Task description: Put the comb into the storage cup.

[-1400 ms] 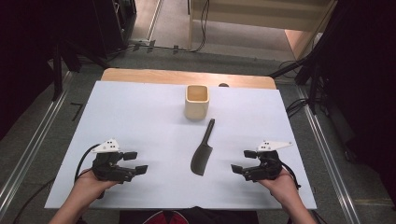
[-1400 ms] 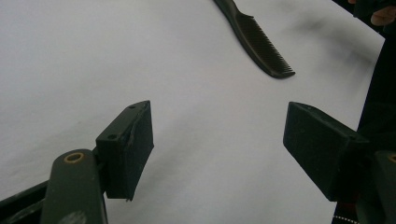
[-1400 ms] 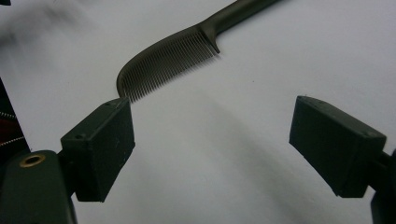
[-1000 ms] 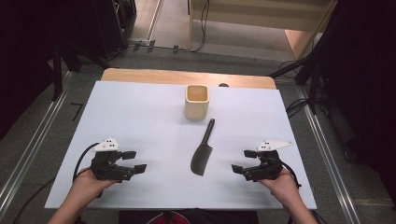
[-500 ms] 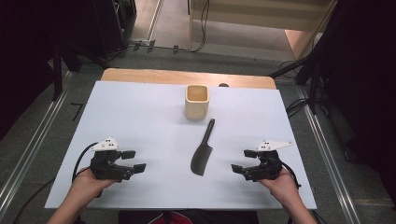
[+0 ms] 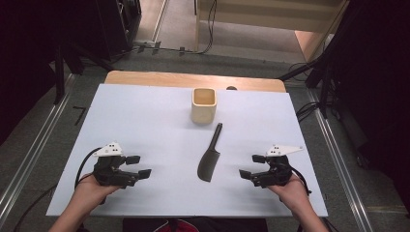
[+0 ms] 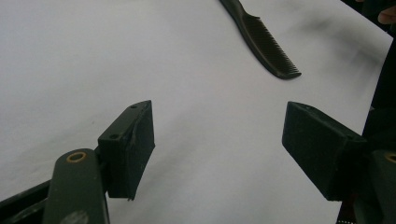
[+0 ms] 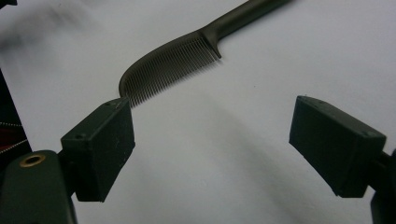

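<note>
Nothing is done yet: the dark comb (image 6: pixel 211 154) lies untouched on the bench (image 6: pixel 145 121), between the left tool (image 6: pixel 138 166) and right tool (image 6: pixel 251 166), both released, with the cup (image 6: pixel 204 105) beyond.

1. The table (image 6: pixel 145 79) is showing a wooden top along its far edge, with a white sheet (image 6: pixel 145 121) covering the rest of it.
2. A dark comb (image 6: pixel 211 157) is lying flat on the sheet near the middle, handle pointing away.
3. A cream square cup (image 6: pixel 204 105) is standing upright just beyond the comb's handle.
</note>
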Tool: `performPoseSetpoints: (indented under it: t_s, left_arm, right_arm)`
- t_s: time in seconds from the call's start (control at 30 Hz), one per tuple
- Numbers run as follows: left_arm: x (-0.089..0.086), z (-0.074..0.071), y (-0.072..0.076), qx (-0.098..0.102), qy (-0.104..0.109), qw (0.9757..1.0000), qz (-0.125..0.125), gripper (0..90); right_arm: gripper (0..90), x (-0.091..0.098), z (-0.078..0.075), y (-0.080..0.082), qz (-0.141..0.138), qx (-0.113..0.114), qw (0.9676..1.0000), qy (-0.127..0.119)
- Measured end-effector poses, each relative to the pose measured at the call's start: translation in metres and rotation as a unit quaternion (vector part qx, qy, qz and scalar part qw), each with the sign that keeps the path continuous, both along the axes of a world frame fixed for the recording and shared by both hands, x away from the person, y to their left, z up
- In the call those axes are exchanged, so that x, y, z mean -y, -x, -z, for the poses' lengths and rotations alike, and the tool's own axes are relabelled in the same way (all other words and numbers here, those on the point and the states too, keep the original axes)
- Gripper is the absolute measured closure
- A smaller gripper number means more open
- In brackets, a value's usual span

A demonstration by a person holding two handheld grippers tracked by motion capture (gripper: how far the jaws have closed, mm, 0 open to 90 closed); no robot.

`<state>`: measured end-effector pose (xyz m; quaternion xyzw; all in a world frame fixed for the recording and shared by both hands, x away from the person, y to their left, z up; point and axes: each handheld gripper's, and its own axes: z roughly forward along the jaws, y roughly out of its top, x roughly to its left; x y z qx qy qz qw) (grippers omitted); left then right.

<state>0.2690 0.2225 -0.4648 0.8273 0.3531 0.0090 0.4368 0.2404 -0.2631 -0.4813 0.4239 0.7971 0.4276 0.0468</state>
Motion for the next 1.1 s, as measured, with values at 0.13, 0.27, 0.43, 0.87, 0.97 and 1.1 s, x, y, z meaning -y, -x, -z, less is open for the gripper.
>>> performPoseSetpoints:
  t_s: [0.13, 0.27, 0.43, 0.87, 0.97, 1.1]
  left_arm:
    - [0.000, 0.000, 0.000, 0.000, 0.002, 1.0000, -0.002, 26.5]
    - [0.000, 0.000, -0.001, 0.000, 0.003, 1.0000, -0.002, 26.5]
    - [0.000, 0.000, -0.001, -0.001, 0.004, 1.0000, -0.003, 26.5]
    - [0.000, 0.000, -0.001, -0.003, 0.002, 1.0000, -0.003, 26.5]
    - [0.000, 0.000, -0.001, -0.004, 0.002, 1.0000, -0.003, 26.5]
    - [0.000, 0.000, -0.001, -0.003, 0.002, 1.0000, -0.003, 26.5]
  right_arm:
    - [13.0, 0.000, -0.002, 0.000, 0.000, 0.006, 1.0000, -0.004]
    - [13.0, 0.000, -0.004, -0.001, 0.002, 0.009, 0.9999, -0.009]
    - [13.0, -0.002, -0.008, -0.006, 0.004, 0.014, 0.9998, -0.011]
    - [13.3, -0.009, -0.022, -0.019, 0.007, 0.032, 0.9994, -0.009]
    - [13.3, -0.011, -0.025, -0.022, 0.004, 0.033, 0.9994, -0.006]
    - [13.3, -0.015, -0.029, -0.026, 0.003, 0.035, 0.9993, -0.008]
